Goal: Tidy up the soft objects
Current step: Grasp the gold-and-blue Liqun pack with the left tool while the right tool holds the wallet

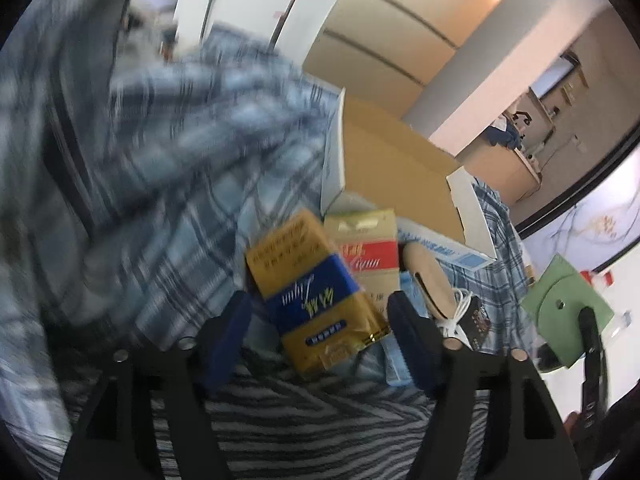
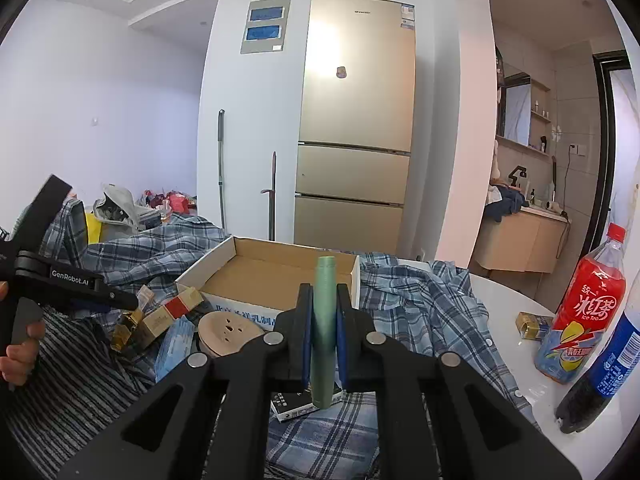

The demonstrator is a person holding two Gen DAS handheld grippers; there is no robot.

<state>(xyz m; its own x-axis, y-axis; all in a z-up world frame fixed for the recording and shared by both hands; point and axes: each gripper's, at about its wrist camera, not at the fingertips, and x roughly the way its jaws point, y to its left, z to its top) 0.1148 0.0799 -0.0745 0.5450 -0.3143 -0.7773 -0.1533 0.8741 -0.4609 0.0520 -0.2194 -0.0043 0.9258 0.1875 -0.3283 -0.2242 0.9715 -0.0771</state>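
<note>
Box: open top, bare inside, free from above.
Before box: packets, tan disc, tissue pack crowd the approach.
Right: two bottles stand near the table edge.
Sides: plaid shirt heaped around the box.

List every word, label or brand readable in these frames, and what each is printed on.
"GenRobot.AI": on the left gripper, seen from the right wrist.
"Ice Tea": on the red bottle, under Chinese characters.
Fridge: small brand lettering at its top, too small to read.
Gold and blue pack: script and Chinese print, blurred.
Cardboard box: blue Chinese print on its front, partly hidden.
Blue-labelled bottle: print too small.
</note>
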